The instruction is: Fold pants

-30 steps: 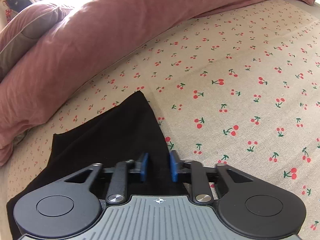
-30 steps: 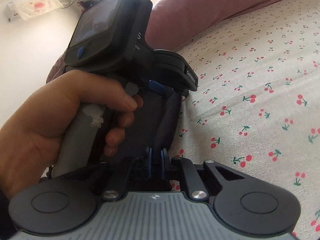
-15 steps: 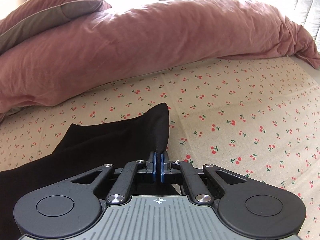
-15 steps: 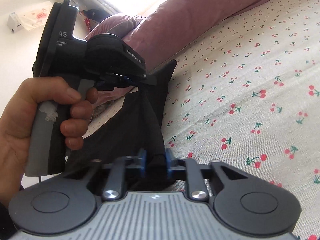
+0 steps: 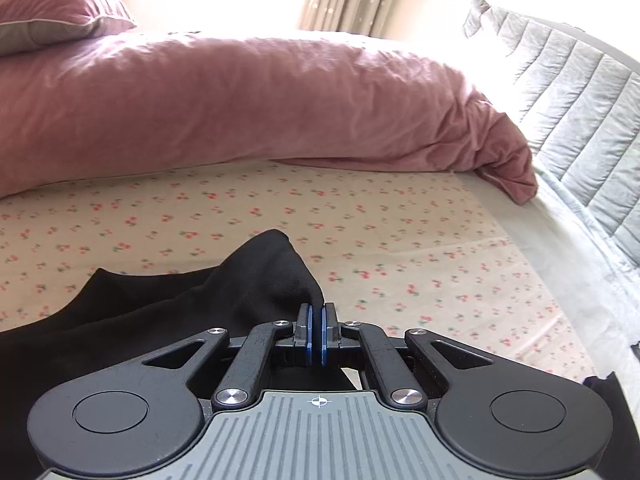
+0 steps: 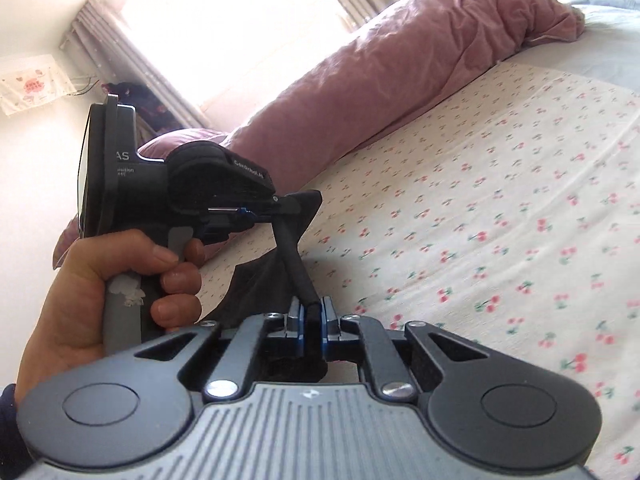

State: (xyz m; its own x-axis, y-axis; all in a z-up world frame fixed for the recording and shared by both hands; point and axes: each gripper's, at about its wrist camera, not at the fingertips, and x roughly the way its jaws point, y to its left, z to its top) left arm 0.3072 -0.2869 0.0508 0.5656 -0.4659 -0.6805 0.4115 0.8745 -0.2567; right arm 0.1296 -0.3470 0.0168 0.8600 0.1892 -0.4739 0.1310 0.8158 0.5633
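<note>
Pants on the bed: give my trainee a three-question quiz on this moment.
1. True or false: the left gripper is shut on the pants.
2. What does the right gripper hold? A) the pink duvet B) the pants C) nothing
3. Fill in: the sheet is printed with small red ____.

Key: 1 true; the fingers pinch black cloth. 2 B; a taut strip of black cloth runs from its fingers up to the left gripper. 3 cherries.
</note>
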